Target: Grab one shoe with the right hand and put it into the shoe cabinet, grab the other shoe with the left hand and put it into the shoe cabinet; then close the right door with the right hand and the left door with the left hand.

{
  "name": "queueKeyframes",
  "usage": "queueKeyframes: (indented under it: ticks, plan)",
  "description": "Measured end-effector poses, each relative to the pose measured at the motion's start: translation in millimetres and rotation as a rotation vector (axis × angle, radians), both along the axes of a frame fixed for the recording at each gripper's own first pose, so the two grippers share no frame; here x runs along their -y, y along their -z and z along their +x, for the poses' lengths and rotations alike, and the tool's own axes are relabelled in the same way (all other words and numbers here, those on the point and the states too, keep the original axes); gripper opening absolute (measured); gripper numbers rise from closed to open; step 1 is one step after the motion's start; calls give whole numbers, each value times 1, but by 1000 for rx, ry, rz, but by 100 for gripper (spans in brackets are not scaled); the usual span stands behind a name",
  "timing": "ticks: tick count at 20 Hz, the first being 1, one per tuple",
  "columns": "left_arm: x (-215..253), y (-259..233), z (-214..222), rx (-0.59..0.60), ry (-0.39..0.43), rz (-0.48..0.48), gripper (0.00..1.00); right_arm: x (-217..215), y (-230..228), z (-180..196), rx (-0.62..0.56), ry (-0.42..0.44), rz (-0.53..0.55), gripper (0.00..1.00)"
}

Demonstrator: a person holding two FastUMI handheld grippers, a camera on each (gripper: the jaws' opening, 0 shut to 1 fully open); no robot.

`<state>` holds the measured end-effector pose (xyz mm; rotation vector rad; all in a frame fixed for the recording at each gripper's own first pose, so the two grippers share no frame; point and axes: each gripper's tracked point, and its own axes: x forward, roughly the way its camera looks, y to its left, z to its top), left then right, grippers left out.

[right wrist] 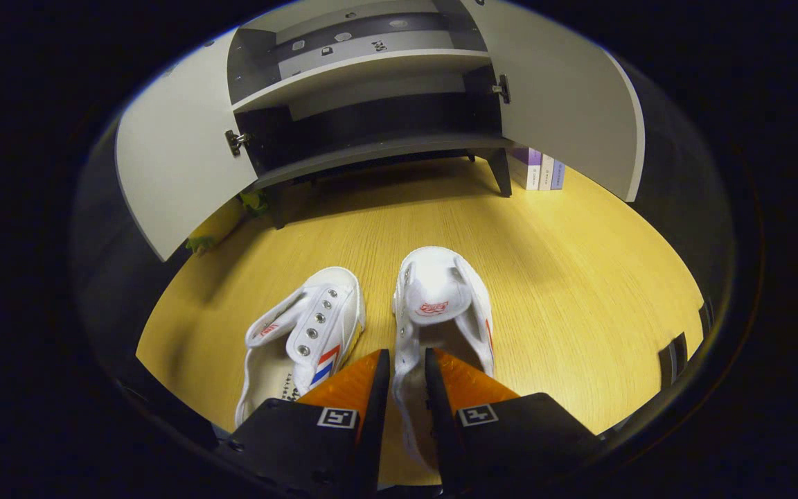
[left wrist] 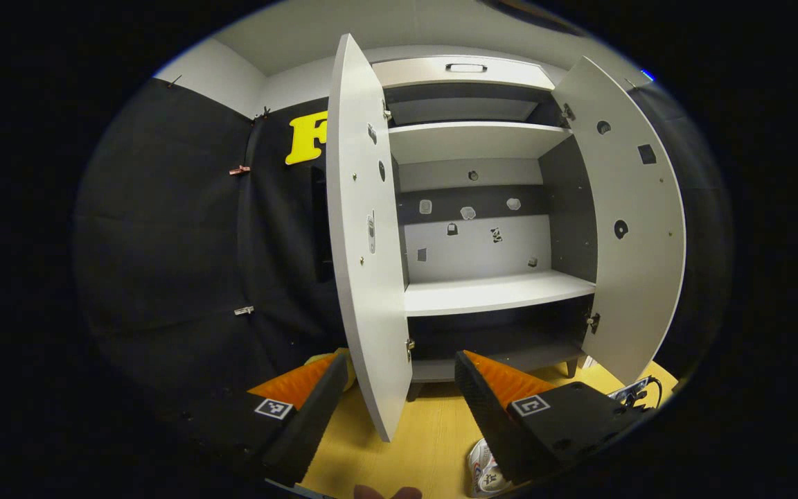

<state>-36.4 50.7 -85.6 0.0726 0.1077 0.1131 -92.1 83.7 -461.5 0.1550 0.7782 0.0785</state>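
Two white canvas shoes lie side by side on the wooden floor in the right gripper view. My right gripper [right wrist: 406, 359] is shut on the left side wall of the right-hand shoe [right wrist: 442, 291], one finger inside it and one outside. The other shoe [right wrist: 309, 326], with red and blue stripes, lies just to its left, untouched. The shoe cabinet [right wrist: 371, 149] stands beyond them with both doors open. In the left gripper view my left gripper [left wrist: 401, 360] is open and holds nothing, facing the cabinet's bare shelves [left wrist: 496, 291]. A bit of a shoe [left wrist: 483, 471] shows under its right finger.
The left door [left wrist: 364, 235] swings out toward my left gripper, and the right door [left wrist: 631, 222] stands wide. Several books [right wrist: 541, 170] stand by the cabinet's right leg. A yellow-green toy [right wrist: 222, 222] lies under the left door [right wrist: 170, 166].
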Motion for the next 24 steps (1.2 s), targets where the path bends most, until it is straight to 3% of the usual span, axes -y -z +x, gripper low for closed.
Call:
queueKeyframes:
  ticks: [1,4,9,10,11,12,15,19,24]
  plan:
    - [-2,3,-2,-1,-3,7,98,-1,4,6,10,7,-2,39]
    - [-6,6,-2,0,-11,24,98,-1,10,27,74,43,-26,33]
    - [-10,15,0,-16,-40,44,98,0,19,48,173,90,-55,34]
    - [-10,15,0,-17,-46,52,98,-3,10,50,208,78,-61,22]
    - [-11,17,0,-16,-47,62,98,-7,22,54,201,57,-66,20]
    - [-11,17,-1,-15,-48,72,98,-7,18,47,192,42,-62,11]
    - [-10,17,0,-13,-42,74,98,-4,12,49,136,19,-1,7]
    - [-11,10,3,0,-45,51,98,5,-16,56,135,4,30,6]
    - [-9,-3,6,24,-33,41,98,5,-93,66,183,-52,48,6]
